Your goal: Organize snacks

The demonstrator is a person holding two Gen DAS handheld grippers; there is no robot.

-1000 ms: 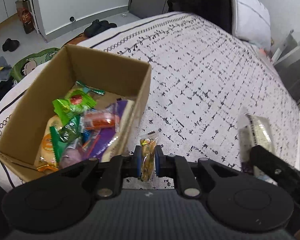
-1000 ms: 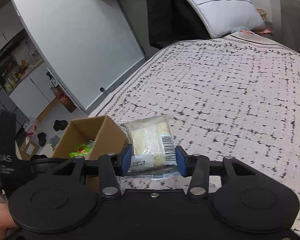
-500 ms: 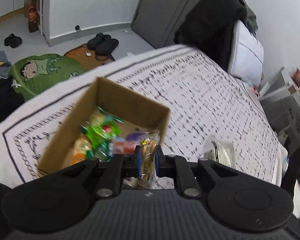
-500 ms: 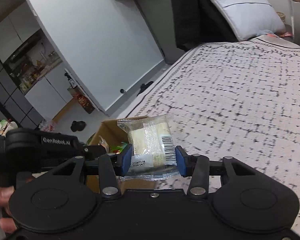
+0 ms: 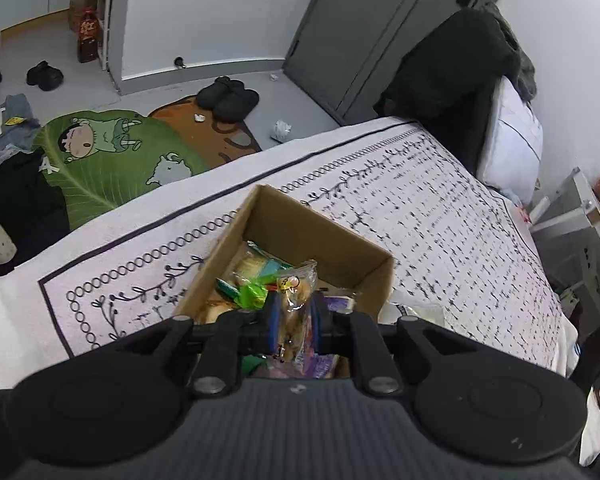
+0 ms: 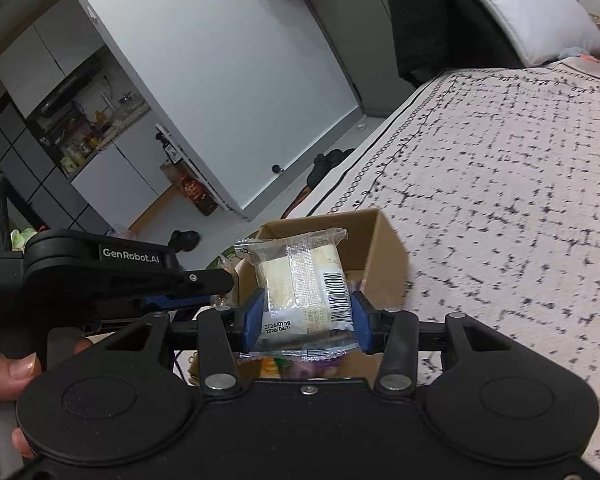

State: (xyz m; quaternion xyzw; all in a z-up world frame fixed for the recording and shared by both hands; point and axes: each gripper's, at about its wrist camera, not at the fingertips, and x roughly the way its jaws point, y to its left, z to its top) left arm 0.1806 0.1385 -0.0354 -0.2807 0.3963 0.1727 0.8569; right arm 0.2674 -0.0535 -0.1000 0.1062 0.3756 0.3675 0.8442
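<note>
Left hand-held gripper (image 5: 294, 324): nearest the left camera, its blue pads clamped on a narrow clear snack packet (image 5: 296, 304) with golden pieces inside, held upright above the open box.
Right hand-held gripper (image 6: 304, 318): nearest the right camera, its blue pads closed on a clear-wrapped pale cake (image 6: 302, 280), barcode facing out, held above the box's near edge.
Person's hand (image 6: 8, 376): at the lower left of the right view, fingers around the handle of the left tool.
Cardboard box (image 5: 352, 252): open-topped, sitting on the bed near its foot-end edge, just beyond both tools.
Box contents (image 5: 252, 284): a loose heap of wrapped snacks, green, yellow, teal and purple wrappers among them.
Bed (image 5: 440, 216): white cover with black dashes and a looped border, carrying the box.
Pillow (image 5: 512, 144): white, at the far end of the bed, with dark clothing piled beside it.
Floor mat (image 5: 112, 156): green cartoon design, beside the bed.
Black slippers (image 5: 228, 96): beyond the mat, near a grey door.
</note>
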